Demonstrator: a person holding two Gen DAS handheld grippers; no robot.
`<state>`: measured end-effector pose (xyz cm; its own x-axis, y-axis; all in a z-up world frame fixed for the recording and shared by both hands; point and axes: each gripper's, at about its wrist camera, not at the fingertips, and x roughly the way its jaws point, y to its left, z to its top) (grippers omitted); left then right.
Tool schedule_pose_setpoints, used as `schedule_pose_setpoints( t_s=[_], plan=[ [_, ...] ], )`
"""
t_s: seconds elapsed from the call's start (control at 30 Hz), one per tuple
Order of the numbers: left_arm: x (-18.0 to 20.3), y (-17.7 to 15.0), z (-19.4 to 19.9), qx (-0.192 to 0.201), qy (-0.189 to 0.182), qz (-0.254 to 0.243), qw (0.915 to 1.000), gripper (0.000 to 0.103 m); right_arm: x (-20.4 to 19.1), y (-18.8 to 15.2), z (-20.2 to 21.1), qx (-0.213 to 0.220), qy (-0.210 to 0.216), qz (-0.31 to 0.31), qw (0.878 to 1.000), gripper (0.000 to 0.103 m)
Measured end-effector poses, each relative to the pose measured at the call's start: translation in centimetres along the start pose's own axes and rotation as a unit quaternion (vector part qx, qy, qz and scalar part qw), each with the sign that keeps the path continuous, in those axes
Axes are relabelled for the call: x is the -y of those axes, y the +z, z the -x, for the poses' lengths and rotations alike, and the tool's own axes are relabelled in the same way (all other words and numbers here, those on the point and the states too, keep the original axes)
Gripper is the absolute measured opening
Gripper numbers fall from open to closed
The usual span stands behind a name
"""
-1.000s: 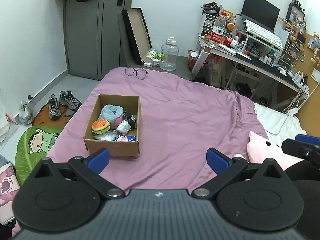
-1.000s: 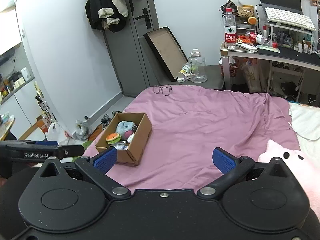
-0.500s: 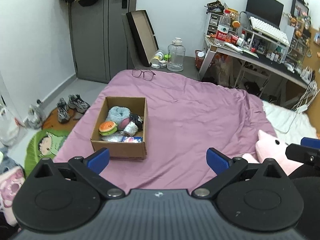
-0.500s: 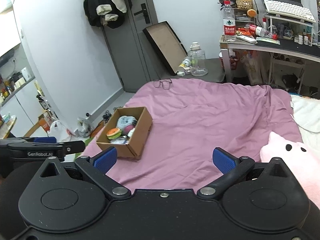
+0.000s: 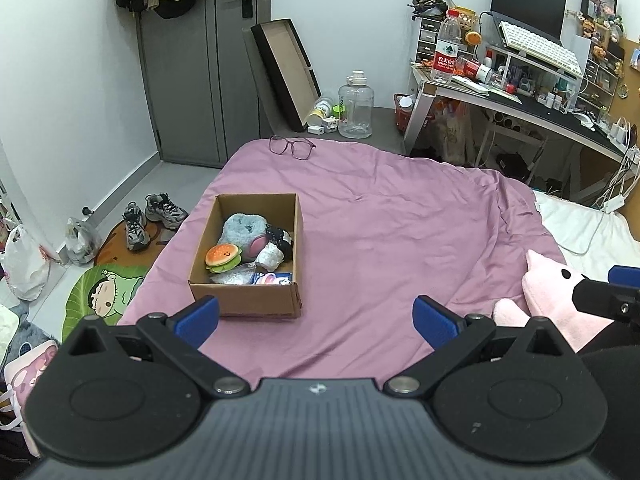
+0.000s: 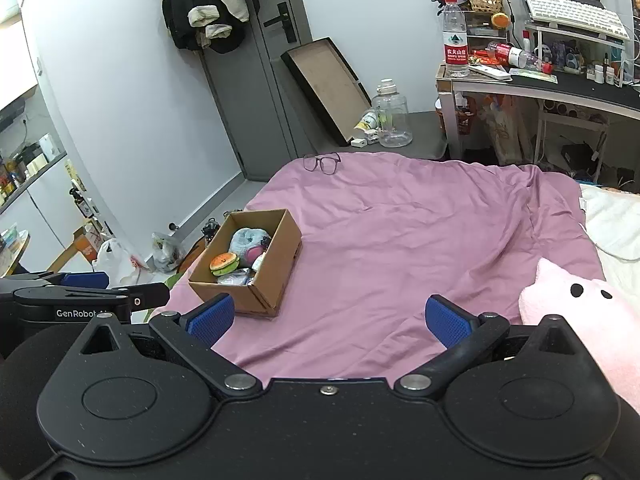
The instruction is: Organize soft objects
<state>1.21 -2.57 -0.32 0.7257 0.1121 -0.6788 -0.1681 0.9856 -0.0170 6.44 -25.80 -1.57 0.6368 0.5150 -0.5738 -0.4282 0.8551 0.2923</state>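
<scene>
A cardboard box (image 5: pixel 244 304) (image 6: pixel 276 280) sits on the purple bedcover, left of centre. Inside lie a burger toy (image 5: pixel 223 256) (image 6: pixel 224 263), a blue fluffy plush (image 5: pixel 244 228) (image 6: pixel 250 236) and other small soft items. A pink pig plush (image 5: pixel 552 296) (image 6: pixel 580 308) rests at the bed's right side. My left gripper (image 5: pixel 316 318) hovers open over the near bed, just in front of the box. My right gripper (image 6: pixel 330 316) is open too, with nothing between its fingers, the pig plush just right of it.
Glasses (image 5: pixel 292 147) (image 6: pixel 322 161) lie at the bed's far edge. Beyond are a grey door, a leaning tray (image 5: pixel 286 72), a water jug (image 5: pixel 355 112) and a cluttered desk (image 5: pixel 520 96). Shoes (image 5: pixel 150 216) and bags lie on the floor at left.
Both views have shifted: the box and the pig plush now sit a little further right and lower in the left wrist view. Both grippers stay open.
</scene>
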Motion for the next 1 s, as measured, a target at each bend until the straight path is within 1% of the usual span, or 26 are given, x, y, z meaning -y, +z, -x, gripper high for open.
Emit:
schedule_pose_setpoints(
  t_s=[0.43, 1.0],
  plan=[
    [-0.04, -0.08, -0.32, -0.003, 0.002, 0.002, 1.0000, 0.102, 0.53, -0.15, -0.22, -0.002, 0.007, -0.003, 1.000, 0.103],
    [0.09, -0.14, -0.07, -0.001, 0.005, 0.001, 1.0000, 0.102, 0.64, -0.22, -0.22, -0.003, 0.005, -0.003, 1.000, 0.103]
  ],
)
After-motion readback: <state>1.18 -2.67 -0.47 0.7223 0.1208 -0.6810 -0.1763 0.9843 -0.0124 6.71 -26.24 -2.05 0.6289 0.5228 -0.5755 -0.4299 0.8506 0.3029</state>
